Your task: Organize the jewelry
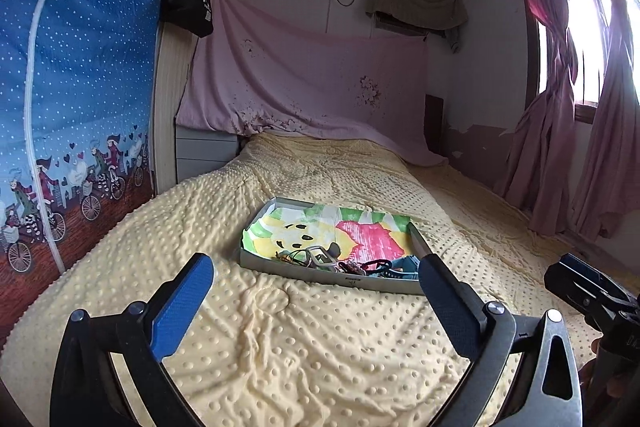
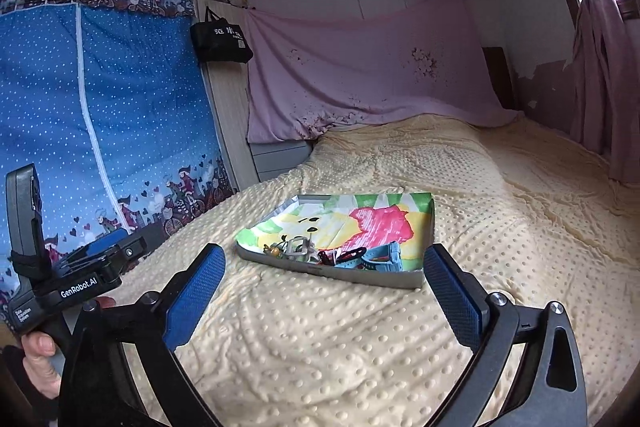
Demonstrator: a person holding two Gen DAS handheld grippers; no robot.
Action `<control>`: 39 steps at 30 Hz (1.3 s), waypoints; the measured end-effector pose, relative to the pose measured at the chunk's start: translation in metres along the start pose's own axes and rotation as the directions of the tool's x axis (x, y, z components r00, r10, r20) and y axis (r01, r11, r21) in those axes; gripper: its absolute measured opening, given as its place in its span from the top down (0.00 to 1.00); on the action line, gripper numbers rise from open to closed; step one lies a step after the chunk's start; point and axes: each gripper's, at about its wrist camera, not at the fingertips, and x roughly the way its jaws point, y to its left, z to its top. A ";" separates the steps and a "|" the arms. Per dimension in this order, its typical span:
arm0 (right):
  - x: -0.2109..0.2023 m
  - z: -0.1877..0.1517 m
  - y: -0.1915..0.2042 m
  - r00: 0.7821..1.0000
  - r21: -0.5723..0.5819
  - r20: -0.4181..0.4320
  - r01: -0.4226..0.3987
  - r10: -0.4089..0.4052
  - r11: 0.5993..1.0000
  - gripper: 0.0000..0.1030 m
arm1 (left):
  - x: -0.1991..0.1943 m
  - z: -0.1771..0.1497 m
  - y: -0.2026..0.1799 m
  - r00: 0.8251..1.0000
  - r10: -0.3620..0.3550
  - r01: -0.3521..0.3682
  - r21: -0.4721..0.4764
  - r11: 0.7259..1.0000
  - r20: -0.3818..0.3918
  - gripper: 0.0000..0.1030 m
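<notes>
The jaws of the left gripper (image 1: 316, 291) are spread wide, with nothing but bedspread seen between the blue textured pads (image 1: 180, 307), and the jaws of the right gripper (image 2: 324, 287) are likewise held fully apart and empty. Both grippers are held above the pale yellow dotted bedspread (image 1: 304, 355) of a bed, well short of the shallow grey cardboard tray (image 1: 320, 273), which is lined with a bright cartoon-printed cloth (image 1: 360, 231) in yellow, green and pink. The jewelry is gathered in the near edge of that tray: a tangled pile of small pieces (image 1: 320, 259) is seen there, among them a pale ring-shaped frame, some dark red and black bits, and a light blue strap (image 2: 380, 257) lying toward the tray's near right corner; the smaller items are too fine to be told apart. In the right wrist view the left gripper's black body (image 2: 76, 275) is seen at the lower left, gripped by a hand (image 2: 38, 355). A blue dotted fabric wardrobe (image 1: 80, 87) stands beside the bed, and a pink sheet (image 1: 304, 75) is draped over the headboard end.
</notes>
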 end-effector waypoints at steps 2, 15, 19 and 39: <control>-0.019 -0.007 0.006 1.000 -0.006 0.000 0.000 0.000 1.000 0.03 | -0.020 -0.005 0.002 1.000 0.000 0.000 0.000 1.000 0.012 0.00; -0.107 -0.050 0.034 0.999 -0.026 0.044 0.031 -0.030 0.999 0.01 | -0.091 -0.046 0.004 0.998 0.032 -0.034 0.033 0.999 0.052 0.00; -0.124 -0.059 0.038 0.997 -0.040 0.061 0.051 -0.049 0.998 0.01 | -0.100 -0.061 0.005 0.997 0.043 -0.046 0.039 0.998 0.060 0.00; -0.120 -0.097 0.024 0.991 0.000 0.046 0.128 -0.128 0.992 0.01 | -0.101 -0.103 0.001 0.995 0.066 -0.072 0.091 0.993 0.070 0.00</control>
